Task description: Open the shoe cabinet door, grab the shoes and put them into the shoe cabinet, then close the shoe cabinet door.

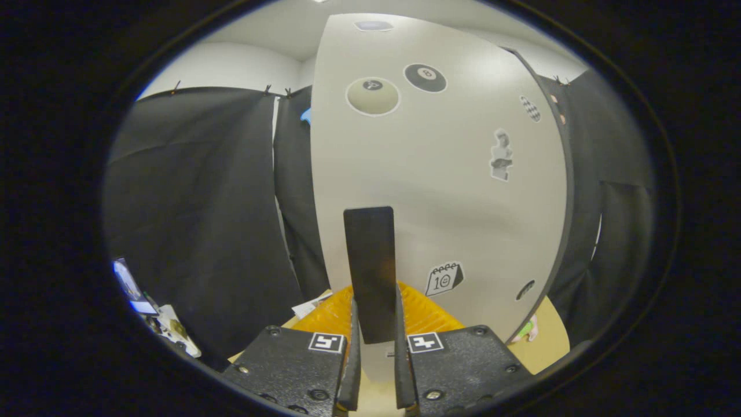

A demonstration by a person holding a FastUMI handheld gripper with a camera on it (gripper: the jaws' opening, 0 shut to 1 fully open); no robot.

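Fingers [353, 353] of the gripper [375, 341] are squeezing the dark handle [370, 266] on the white cabinet door [440, 185]. Door work is going on; shoes are probably waiting.

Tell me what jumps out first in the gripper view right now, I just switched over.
The white cabinet door looms just ahead, dotted with stickers: an eight-ball sticker near its top and a calendar sticker low down. The gripper has its fingers on either side of the door's upright black handle, apparently closed on it. An orange ribbed mat lies at the foot of the door beyond the fingers.
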